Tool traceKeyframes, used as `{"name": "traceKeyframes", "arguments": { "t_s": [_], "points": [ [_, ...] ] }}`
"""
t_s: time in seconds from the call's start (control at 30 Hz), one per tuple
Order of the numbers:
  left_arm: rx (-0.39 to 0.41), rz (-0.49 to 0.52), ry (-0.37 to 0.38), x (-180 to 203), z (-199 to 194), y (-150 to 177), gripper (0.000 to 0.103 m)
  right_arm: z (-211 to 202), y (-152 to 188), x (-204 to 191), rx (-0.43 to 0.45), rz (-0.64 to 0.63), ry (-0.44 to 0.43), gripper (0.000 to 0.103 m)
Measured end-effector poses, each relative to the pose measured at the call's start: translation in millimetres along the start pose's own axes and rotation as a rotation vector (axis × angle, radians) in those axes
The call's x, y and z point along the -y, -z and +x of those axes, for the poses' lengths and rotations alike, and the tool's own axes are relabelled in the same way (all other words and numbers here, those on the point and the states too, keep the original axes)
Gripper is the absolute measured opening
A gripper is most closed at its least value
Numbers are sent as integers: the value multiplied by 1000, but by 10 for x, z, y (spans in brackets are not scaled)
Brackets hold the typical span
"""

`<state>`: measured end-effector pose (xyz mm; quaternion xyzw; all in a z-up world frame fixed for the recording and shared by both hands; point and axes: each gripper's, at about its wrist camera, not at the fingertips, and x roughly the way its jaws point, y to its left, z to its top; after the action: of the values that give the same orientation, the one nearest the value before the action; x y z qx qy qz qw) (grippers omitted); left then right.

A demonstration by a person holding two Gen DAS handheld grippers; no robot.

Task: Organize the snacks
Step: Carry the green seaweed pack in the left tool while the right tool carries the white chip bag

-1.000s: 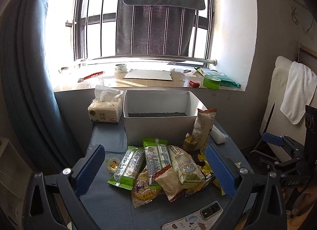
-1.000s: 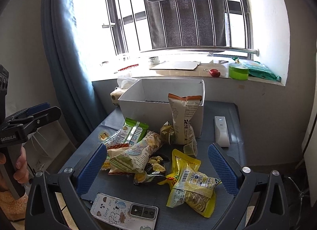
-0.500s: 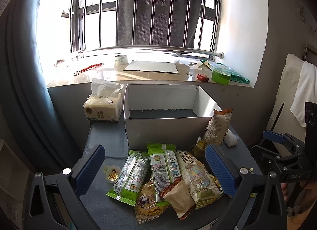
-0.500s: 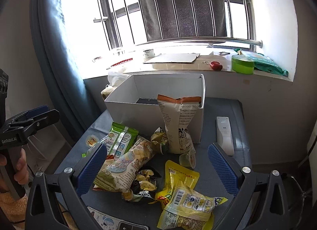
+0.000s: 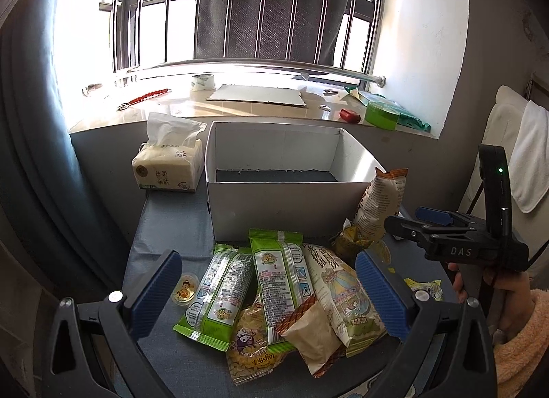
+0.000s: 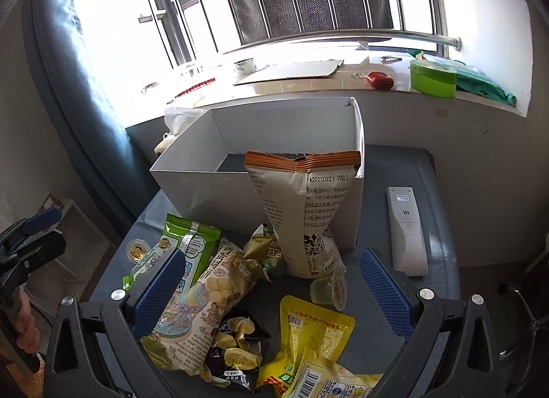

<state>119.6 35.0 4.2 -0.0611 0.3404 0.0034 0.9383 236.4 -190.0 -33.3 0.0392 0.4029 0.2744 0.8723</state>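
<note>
Snacks (image 5: 284, 291) lie in a loose heap on a grey-blue counter (image 5: 164, 226), piled just in front of an open white box (image 5: 274, 188) that serves as the landmark. Nearest the box's front wall are two green-edged packets (image 5: 219, 291) side by side, and a pale illustrated bag (image 6: 202, 302) overlaps them. A tall beige bag (image 6: 302, 212) stands upright, leaning against the box's front right corner. In front of that bag a small clear cup (image 6: 329, 290) lies tipped, with yellow packets (image 6: 315, 336) nearer the counter's front edge. A small round jelly cup (image 5: 185, 291) sits alone left of the heap.

Left of the box stands a tissue pack (image 5: 168, 164), close beside it. Right of the box a white remote (image 6: 405, 230) lies flat on bare counter. Behind the box a sunlit windowsill (image 5: 240, 109) carries a cardboard sheet and a green tape roll (image 6: 432, 77) under a barred window. A dark curtain (image 5: 31, 157) hangs beyond the box's left side.

The left tongs (image 5: 271, 295) are spread wide over the heap, gripping nothing. The right tongs (image 6: 274, 295) are likewise apart, above the yellow packets, holding nothing.
</note>
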Motion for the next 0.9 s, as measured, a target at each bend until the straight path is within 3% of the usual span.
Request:
{"name": "traceKeyframes", "arguments": {
  "t_s": [0.13, 0.2, 0.27, 0.3, 0.33, 0.6, 0.9],
  "points": [
    [-30, -23, 16, -79, 38, 94, 103, 272, -70, 112, -16, 43, 3, 103],
    [-47, -38, 28, -118, 68, 142, 103, 372, -87, 152, -13, 55, -4, 96],
    [-65, -50, 37, -145, 101, 188, 103, 485, -102, 176, -38, 62, 21, 77],
    [-69, -53, 38, -150, 113, 208, 103, 521, -101, 181, -42, 62, 31, 55],
    [-73, -56, 40, -157, 121, 230, 103, 554, -101, 184, -49, 64, 37, 47],
    [-101, -83, 56, -203, 262, 255, 103, 369, -148, 190, 0, 39, 37, 42],
    [-172, -93, 100, -185, 683, 158, 103, -288, -267, 293, 121, 75, -4, 42]
  ]
}}
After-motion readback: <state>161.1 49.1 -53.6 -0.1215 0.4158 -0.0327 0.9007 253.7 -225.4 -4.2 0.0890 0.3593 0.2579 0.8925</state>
